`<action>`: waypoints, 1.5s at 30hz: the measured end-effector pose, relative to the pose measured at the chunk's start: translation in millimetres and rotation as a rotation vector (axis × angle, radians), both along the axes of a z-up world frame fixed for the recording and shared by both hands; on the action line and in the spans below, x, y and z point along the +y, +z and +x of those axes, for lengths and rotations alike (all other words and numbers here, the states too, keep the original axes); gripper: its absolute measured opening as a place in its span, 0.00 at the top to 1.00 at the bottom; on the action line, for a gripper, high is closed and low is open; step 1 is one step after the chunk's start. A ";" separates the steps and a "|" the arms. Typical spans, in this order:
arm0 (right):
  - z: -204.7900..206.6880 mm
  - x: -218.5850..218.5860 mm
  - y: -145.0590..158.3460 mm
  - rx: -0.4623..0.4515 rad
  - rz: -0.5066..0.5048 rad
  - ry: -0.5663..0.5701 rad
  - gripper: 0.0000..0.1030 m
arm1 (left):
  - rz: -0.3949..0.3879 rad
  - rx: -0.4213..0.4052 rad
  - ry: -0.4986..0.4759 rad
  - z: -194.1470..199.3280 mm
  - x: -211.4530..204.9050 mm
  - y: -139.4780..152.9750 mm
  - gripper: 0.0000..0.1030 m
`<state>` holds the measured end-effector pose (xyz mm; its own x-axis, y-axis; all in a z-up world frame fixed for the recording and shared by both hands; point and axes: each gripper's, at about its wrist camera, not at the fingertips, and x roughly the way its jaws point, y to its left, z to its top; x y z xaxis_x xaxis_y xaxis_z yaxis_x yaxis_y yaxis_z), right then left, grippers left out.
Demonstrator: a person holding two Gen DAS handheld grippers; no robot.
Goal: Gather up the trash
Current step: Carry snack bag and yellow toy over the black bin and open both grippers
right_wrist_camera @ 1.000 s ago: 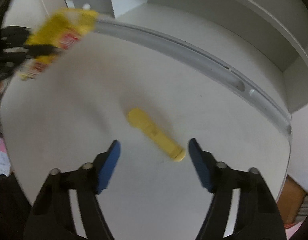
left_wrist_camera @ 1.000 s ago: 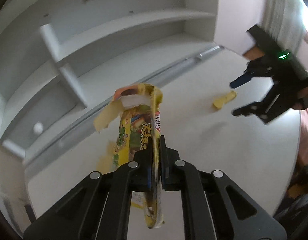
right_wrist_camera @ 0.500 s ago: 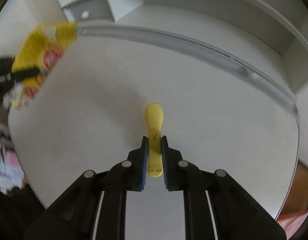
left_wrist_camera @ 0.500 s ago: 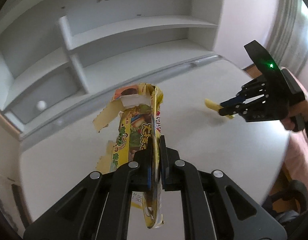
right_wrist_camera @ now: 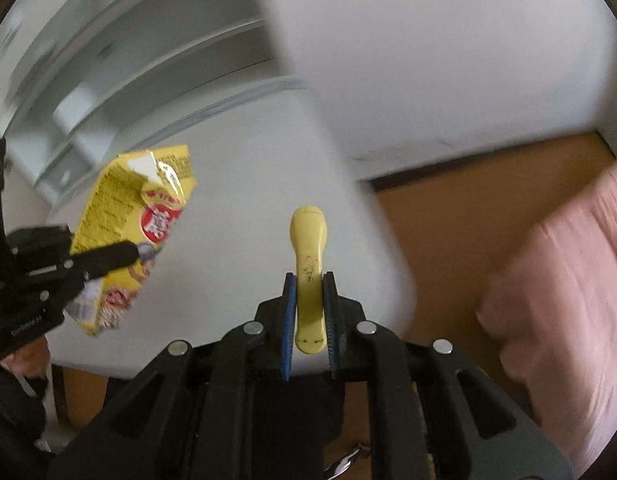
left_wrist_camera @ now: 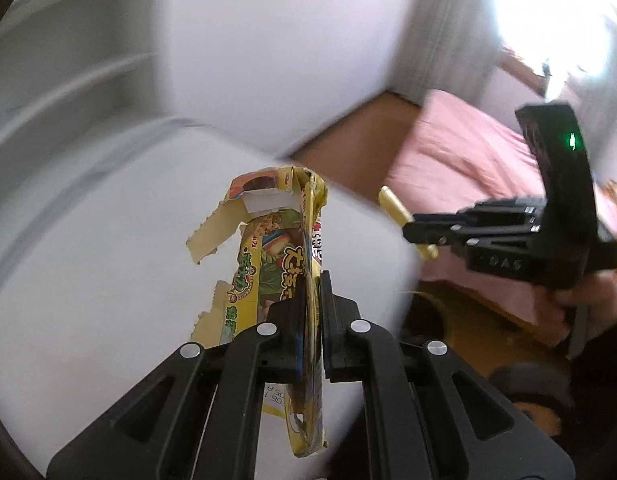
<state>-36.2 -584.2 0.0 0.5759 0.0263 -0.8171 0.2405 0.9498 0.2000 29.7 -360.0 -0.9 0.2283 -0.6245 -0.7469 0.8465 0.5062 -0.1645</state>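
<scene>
My left gripper (left_wrist_camera: 310,286) is shut on a torn yellow snack wrapper (left_wrist_camera: 278,248), which stands up between its pads above the white table (left_wrist_camera: 88,280). The right wrist view shows the same wrapper (right_wrist_camera: 136,220) at the left, pinched in the left gripper (right_wrist_camera: 134,252). My right gripper (right_wrist_camera: 310,290) is shut on a small yellow stick-shaped piece of trash (right_wrist_camera: 308,240), lifted off the table near its right edge. In the left wrist view the right gripper (left_wrist_camera: 412,230) holds that yellow piece (left_wrist_camera: 396,208) out past the table edge.
White shelving (right_wrist_camera: 108,60) stands behind the table (right_wrist_camera: 236,160). Beyond the table's right edge are a brown wooden floor (right_wrist_camera: 468,200) and a pink bedspread (left_wrist_camera: 468,160). A white wall (left_wrist_camera: 268,40) and a bright window (left_wrist_camera: 548,8) lie further off. A hand (left_wrist_camera: 580,296) grips the right tool.
The right gripper closed on the yellow piece and lifted it off the table. Both grippers swung to the right, so floor and bed come into view. The left grip on the wrapper is unchanged.
</scene>
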 end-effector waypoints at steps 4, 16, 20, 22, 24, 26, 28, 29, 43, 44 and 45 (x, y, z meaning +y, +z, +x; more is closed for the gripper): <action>-94.2 -75.5 -25.9 0.003 0.046 -0.255 0.87 | -0.013 0.024 -0.148 -50.5 -73.0 -11.5 0.95; -209.1 -162.7 -149.8 0.210 0.166 -0.591 0.87 | 0.109 0.118 -0.435 -166.7 -234.5 -116.0 0.95; -213.8 -177.7 -177.5 0.268 0.201 -0.598 0.87 | 0.178 0.136 -0.444 -171.2 -262.9 -158.1 0.95; -215.3 -180.5 -185.6 0.289 0.209 -0.600 0.87 | 0.202 0.155 -0.437 -171.9 -268.9 -173.2 0.95; -218.0 -182.9 -192.2 0.301 0.219 -0.603 0.87 | 0.220 0.167 -0.435 -173.5 -275.1 -183.3 0.95; -218.0 -183.3 -194.9 0.305 0.224 -0.605 0.87 | 0.228 0.171 -0.433 -170.3 -278.1 -189.3 0.95; -217.1 -182.0 -194.9 0.303 0.226 -0.604 0.87 | 0.233 0.177 -0.435 -168.1 -282.7 -194.1 0.95; -216.9 -182.1 -195.2 0.303 0.228 -0.601 0.87 | 0.235 0.178 -0.436 -167.7 -283.3 -195.3 0.95; -230.1 -188.5 -183.0 0.262 0.232 -0.657 0.37 | 0.251 0.197 -0.458 -176.9 -284.8 -197.1 0.95; -232.1 -189.1 -181.5 0.256 0.229 -0.666 0.37 | 0.255 0.195 -0.462 -178.6 -286.1 -197.9 0.95; -233.9 -189.9 -180.2 0.252 0.228 -0.674 0.37 | 0.256 0.194 -0.466 -179.7 -285.8 -199.0 0.95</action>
<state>-270.2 -774.1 -180.2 0.3238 -0.0813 -0.9426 0.8193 0.5223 0.2364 -150.0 -645.8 -199.9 -0.1849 -0.4201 -0.8884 0.9566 0.1302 -0.2606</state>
